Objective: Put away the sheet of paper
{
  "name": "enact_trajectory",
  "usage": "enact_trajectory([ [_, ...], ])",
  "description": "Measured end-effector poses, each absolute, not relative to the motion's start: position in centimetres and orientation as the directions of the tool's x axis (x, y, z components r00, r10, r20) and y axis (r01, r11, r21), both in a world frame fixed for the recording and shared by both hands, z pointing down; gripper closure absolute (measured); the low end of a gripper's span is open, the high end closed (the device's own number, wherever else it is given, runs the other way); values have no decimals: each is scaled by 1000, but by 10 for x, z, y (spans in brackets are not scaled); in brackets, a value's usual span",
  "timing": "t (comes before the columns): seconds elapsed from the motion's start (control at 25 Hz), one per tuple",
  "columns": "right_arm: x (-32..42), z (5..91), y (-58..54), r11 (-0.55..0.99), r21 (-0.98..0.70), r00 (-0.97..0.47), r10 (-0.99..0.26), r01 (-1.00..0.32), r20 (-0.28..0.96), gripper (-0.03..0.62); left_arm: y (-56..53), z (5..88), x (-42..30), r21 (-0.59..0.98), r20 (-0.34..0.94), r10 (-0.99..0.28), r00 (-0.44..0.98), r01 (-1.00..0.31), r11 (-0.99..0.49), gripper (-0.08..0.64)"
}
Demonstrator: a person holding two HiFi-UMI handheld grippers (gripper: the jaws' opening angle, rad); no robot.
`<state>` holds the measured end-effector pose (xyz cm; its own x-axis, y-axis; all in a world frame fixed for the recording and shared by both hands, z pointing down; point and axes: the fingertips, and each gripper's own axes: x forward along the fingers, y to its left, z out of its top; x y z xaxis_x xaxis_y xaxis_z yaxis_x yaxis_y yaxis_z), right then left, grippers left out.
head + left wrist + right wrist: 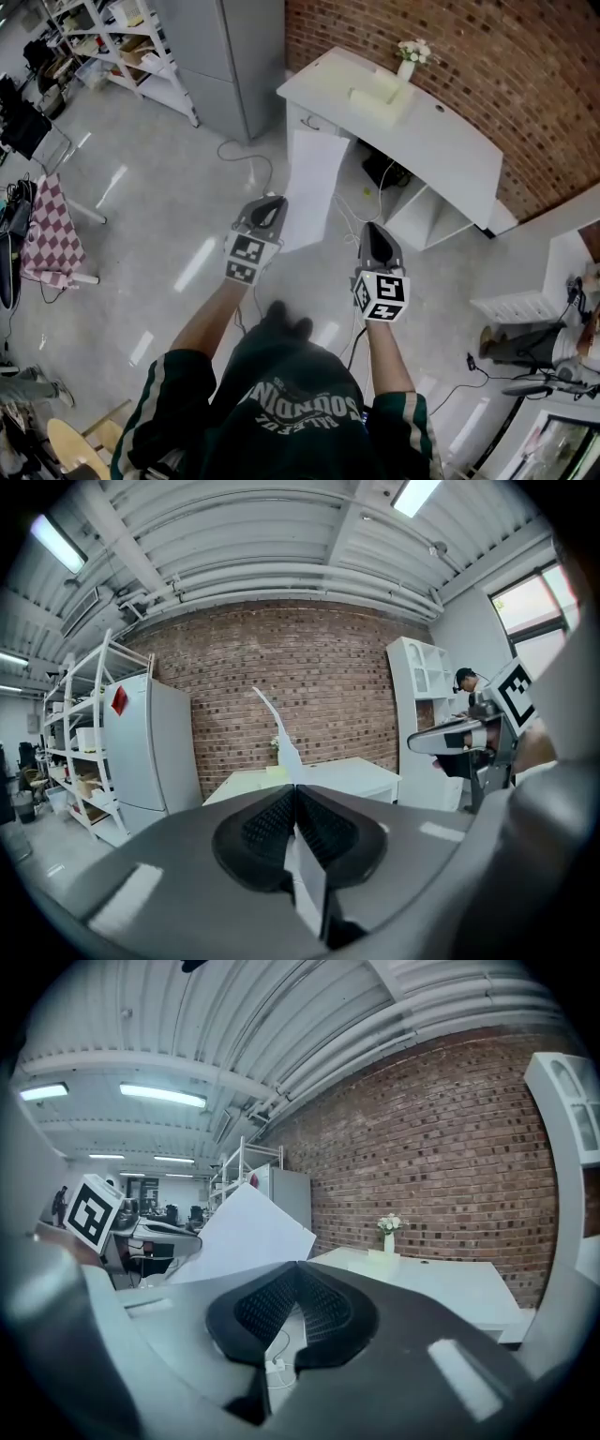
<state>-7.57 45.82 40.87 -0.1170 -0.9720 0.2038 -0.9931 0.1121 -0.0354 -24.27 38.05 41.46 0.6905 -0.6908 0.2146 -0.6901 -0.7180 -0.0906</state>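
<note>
A white sheet of paper (311, 187) hangs in the air in front of me, slanting up toward the white desk (450, 150). My left gripper (275, 200) is shut on its near lower corner. In the left gripper view the paper (281, 735) shows edge-on, rising out of the closed left gripper (296, 789). My right gripper (367, 227) is beside the sheet's right edge, apart from it, shut and holding nothing. The right gripper view shows the right gripper (298, 1266) with its tips together and the sheet (246, 1237) off to the left.
On the desk stand a small vase of flowers (411, 54) and a pale box (380, 98). A brick wall (525, 75) is behind it. A grey cabinet (225, 56) and shelving (122, 47) are at the back left. Cables (246, 155) lie on the floor. A checked cloth (47, 234) is far left.
</note>
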Motion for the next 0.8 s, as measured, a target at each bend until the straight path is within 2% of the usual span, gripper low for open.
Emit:
enact_trajectory([
  [0.36,-68,414,450,122,-42,-128,-971,-992,200,592,370,421,-235,-95,202,-702,683,-699,-708,545],
  [0.8,-60,420,388,124,-30,-127,-971,-992,205,592,310,427,-217,-76,200,-687,699,-688,-722,545],
])
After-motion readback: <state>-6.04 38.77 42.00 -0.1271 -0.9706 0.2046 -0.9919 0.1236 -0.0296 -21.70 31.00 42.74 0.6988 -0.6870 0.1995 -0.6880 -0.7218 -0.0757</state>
